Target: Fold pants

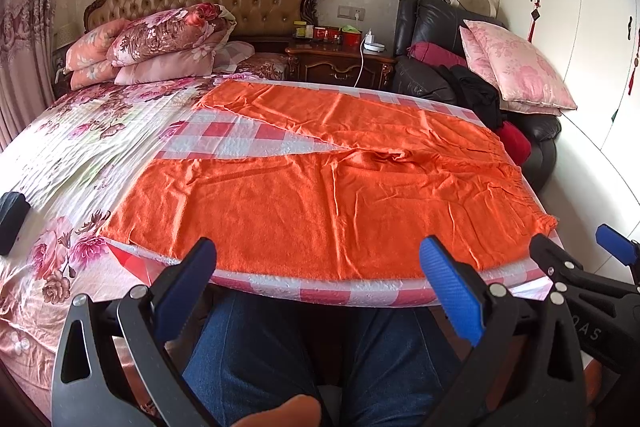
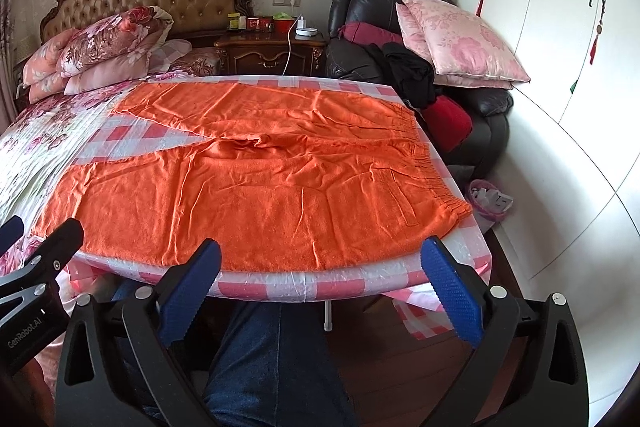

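Note:
Orange pants [image 1: 320, 195] lie spread flat on a table with a red-and-white checked cloth [image 1: 240, 135], waistband to the right, both legs running left. They also show in the right wrist view [image 2: 260, 195], with the elastic waistband [image 2: 436, 179] at the right edge. My left gripper [image 1: 320, 259] is open and empty, held at the table's near edge by the near leg. My right gripper [image 2: 322, 261] is open and empty, at the near edge further right. The right gripper's fingers [image 1: 560, 259] show at the right in the left wrist view.
A bed [image 1: 80, 147] with a floral cover and stacked pillows [image 1: 160, 43] sits left of the table. A nightstand [image 1: 340, 63] and a black armchair [image 1: 440, 75] with a pink pillow stand behind. White wardrobes [image 2: 560, 47] line the right. A person's jeans-clad legs [image 1: 260, 359] are under the near edge.

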A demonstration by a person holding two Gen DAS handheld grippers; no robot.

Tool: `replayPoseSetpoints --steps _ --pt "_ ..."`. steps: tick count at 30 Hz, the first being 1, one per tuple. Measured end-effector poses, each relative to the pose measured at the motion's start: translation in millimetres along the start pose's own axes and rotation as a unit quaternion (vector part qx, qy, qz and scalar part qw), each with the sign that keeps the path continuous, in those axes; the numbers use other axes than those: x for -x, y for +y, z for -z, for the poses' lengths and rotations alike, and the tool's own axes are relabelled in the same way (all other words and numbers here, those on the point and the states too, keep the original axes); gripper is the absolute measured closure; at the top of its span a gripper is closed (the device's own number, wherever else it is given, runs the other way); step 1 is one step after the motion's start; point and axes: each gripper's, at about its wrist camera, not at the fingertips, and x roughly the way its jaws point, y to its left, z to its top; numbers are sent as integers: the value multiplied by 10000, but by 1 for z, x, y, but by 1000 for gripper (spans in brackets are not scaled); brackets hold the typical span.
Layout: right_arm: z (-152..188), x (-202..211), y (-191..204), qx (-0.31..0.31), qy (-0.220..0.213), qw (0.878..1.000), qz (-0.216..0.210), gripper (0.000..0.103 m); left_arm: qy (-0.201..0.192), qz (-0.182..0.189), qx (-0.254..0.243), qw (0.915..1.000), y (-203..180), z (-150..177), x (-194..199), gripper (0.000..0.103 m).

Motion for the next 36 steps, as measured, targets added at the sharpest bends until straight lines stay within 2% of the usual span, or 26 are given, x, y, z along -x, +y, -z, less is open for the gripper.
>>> replayPoseSetpoints --steps 36 --pt "2 1 0 -19 10 10000 -43 6 -10 0 -6 10000 -2 1 -1 2"
